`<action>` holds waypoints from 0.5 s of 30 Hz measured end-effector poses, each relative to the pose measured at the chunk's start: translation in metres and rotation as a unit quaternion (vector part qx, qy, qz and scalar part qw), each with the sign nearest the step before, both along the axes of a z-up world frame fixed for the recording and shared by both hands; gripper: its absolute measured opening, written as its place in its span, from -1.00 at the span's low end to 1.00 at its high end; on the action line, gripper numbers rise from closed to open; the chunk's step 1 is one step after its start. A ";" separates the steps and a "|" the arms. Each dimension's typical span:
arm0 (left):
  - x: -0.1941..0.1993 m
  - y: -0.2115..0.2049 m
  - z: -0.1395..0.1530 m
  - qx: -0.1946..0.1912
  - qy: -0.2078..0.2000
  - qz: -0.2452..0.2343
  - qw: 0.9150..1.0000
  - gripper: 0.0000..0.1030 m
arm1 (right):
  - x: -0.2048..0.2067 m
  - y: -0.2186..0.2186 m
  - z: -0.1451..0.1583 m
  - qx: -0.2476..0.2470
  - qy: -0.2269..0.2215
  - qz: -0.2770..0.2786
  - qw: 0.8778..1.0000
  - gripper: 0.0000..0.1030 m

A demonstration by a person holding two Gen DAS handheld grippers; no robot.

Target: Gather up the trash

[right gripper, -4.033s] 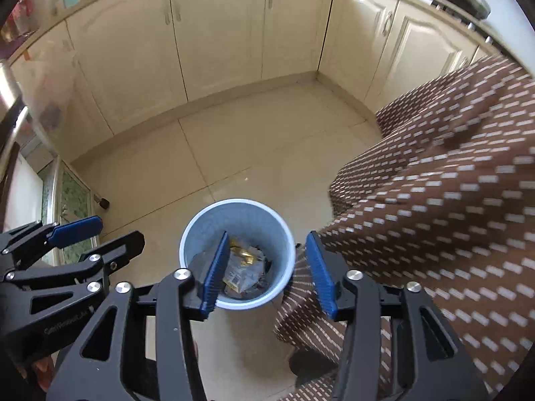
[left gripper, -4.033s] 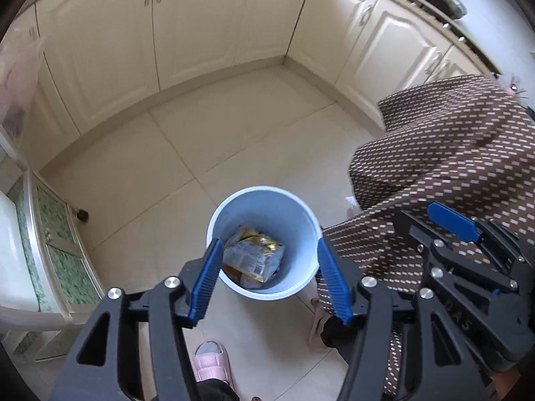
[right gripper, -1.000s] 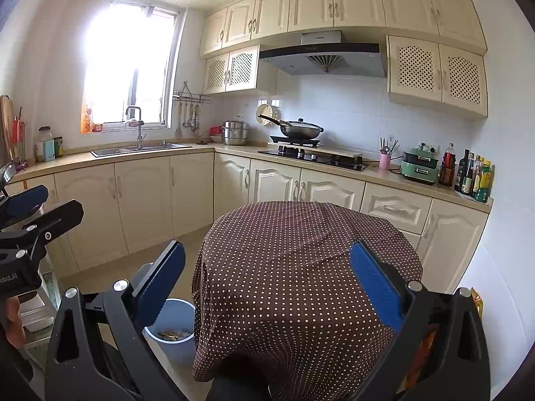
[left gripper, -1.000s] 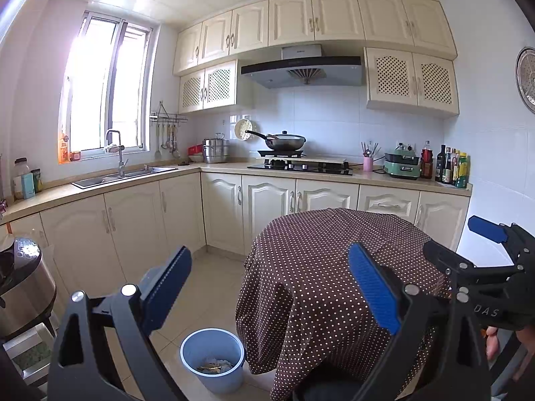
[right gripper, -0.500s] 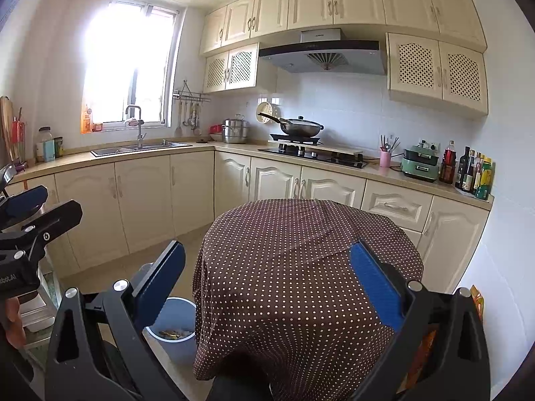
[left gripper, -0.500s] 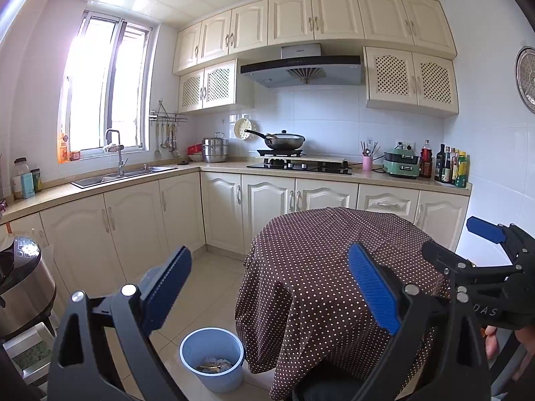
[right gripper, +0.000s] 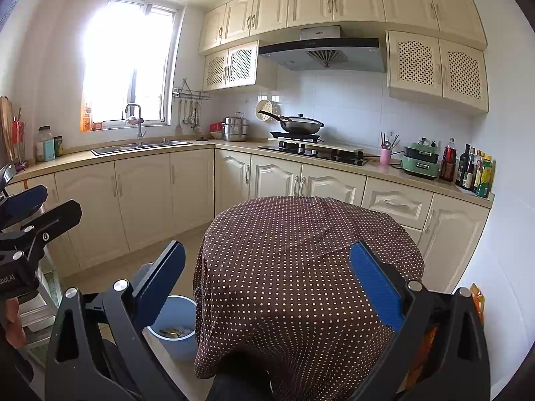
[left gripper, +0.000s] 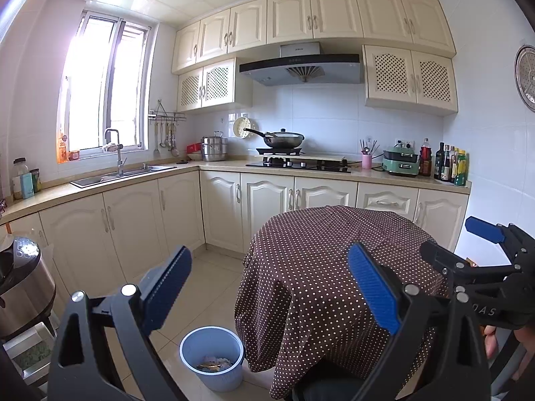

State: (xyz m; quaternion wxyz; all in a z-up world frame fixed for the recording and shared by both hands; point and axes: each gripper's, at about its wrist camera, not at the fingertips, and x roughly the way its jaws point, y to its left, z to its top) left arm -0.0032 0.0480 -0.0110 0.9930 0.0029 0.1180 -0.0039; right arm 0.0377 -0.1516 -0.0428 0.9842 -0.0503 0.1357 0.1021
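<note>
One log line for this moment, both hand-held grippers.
left hand-held gripper: open, empty | right hand-held gripper: open, empty | blue bin: holds trash, beside table

Both grippers were raised and pointed level across the room, side by side. The left gripper [left gripper: 269, 289] had its blue-padded fingers [left gripper: 165, 289] spread wide with nothing between them. The right gripper [right gripper: 267, 284] was spread just as wide and equally empty. In the right wrist view, part of a hand [right gripper: 11, 317] showed at the left edge under the left gripper's body, apparently wrapped around its handle, though only a few fingertips were visible.
</note>
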 end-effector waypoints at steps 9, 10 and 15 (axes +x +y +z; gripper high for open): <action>-0.001 0.000 0.001 0.000 0.000 0.000 1.000 0.80 | 0.000 0.001 -0.001 0.001 0.003 0.001 1.000 0.86; -0.001 0.000 0.001 -0.001 -0.001 0.000 1.000 0.80 | 0.000 0.000 -0.002 0.001 0.003 0.002 1.000 0.86; -0.001 0.000 0.001 -0.001 0.000 0.000 1.000 0.80 | 0.000 0.001 -0.002 0.001 0.004 0.003 1.000 0.86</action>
